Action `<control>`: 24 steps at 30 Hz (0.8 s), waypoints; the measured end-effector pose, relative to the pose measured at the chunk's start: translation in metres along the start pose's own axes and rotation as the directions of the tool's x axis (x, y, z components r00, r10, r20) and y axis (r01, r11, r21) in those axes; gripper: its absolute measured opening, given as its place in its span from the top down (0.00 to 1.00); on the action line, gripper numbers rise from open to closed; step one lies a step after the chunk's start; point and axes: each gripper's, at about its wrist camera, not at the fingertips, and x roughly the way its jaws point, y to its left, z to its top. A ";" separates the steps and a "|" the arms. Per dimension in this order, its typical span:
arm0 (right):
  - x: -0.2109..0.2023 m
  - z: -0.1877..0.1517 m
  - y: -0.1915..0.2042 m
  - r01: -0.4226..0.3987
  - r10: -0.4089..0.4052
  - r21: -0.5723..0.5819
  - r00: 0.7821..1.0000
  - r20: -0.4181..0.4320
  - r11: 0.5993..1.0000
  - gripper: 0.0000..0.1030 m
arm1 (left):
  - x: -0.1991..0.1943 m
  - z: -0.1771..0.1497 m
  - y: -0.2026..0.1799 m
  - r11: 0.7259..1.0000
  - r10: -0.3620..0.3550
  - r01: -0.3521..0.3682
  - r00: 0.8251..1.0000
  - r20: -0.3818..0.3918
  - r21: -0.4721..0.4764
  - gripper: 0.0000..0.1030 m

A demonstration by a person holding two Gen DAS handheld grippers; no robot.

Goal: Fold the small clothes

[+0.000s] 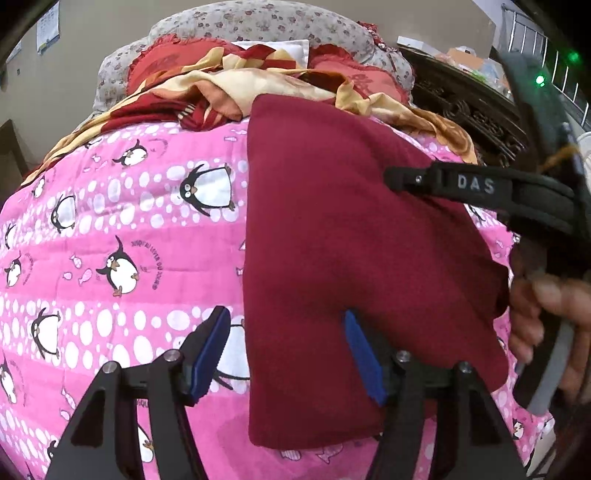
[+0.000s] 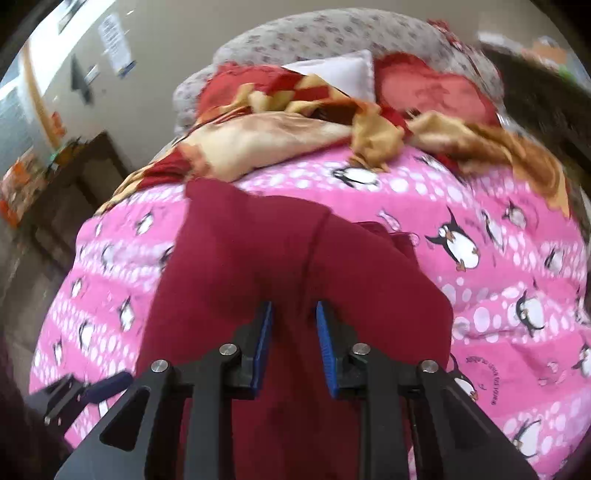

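Nearest thing in the left wrist cam is the left gripper (image 1: 286,354), jaws wide apart w/ nothing between the blue pads (image 1: 208,354). One pad sits over the pink penguin quilt (image 1: 110,229), the other is over the near part of the maroon garment (image 1: 351,258), prob touching it but can't say for sure. The garment lies on the quilt as a long strip w/ a straight left edge, running from just in front of the gripper up toward the far end of the bed; its right side is lifted into a peak. That peak is where the right gripper (image 1: 397,181) comes in from the right, black finger marked "DAS", tip right at the cloth edge. From the right wrist cam (bit blurry) the right gripper's own blue pads (image 2: 263,347) have a gap between them, cloth bunched up right in front and under, so looks partly open, and tbh I can't tell if any fabric is actually pinched. The right hand (image 1: 546,321) wraps the handle at the frame edge. Further back there's a crumpled red/cream blanket (image 1: 236,88) heaped at the quilt's far edge, touching the garment's far end, then red ruffled pillows (image 1: 162,62) and a grey floral cushion (image 1: 258,22) against the wall. Dark carved wood furniture (image 1: 465,107) is off to the right.
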 end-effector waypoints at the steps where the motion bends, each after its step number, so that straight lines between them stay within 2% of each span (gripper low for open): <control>1: 0.003 0.001 -0.007 -0.008 0.008 0.026 1.000 0.005 1.000 0.73 | 0.001 0.000 0.001 1.000 -0.002 0.002 1.000 -0.001 -0.003 0.32; 3: 0.007 0.001 -0.014 -0.018 0.017 0.051 1.000 0.008 0.999 0.74 | 0.004 0.001 0.002 1.000 -0.008 0.008 1.000 -0.001 -0.009 0.30; 8: 0.018 0.002 -0.011 0.009 -0.009 -0.002 0.999 0.033 1.000 0.74 | 0.007 -0.001 0.004 1.000 -0.012 0.013 1.000 0.005 -0.023 0.29; 12: 0.005 0.001 -0.016 -0.034 0.032 0.037 0.999 0.031 0.999 0.73 | 0.001 0.000 0.010 0.998 -0.049 0.049 0.999 -0.001 -0.037 0.28; 15: -0.015 -0.005 -0.027 -0.028 0.026 0.086 0.999 0.028 0.996 0.65 | -0.003 0.003 0.019 0.994 -0.087 0.087 0.996 0.006 -0.065 0.28; 18: -0.033 -0.018 -0.041 -0.024 0.020 0.110 0.999 0.036 0.994 0.48 | -0.002 0.009 0.028 0.985 -0.142 0.142 0.990 0.006 -0.097 0.23; 20: -0.041 -0.027 -0.052 -0.023 0.019 0.132 0.999 0.034 0.991 0.31 | 0.000 0.015 0.034 0.980 -0.161 0.161 0.987 0.004 -0.121 0.22; 24: -0.037 -0.043 -0.073 -0.057 0.057 0.201 0.998 0.005 0.978 0.30 | 0.007 0.025 0.038 0.967 -0.211 0.209 0.978 0.006 -0.147 0.18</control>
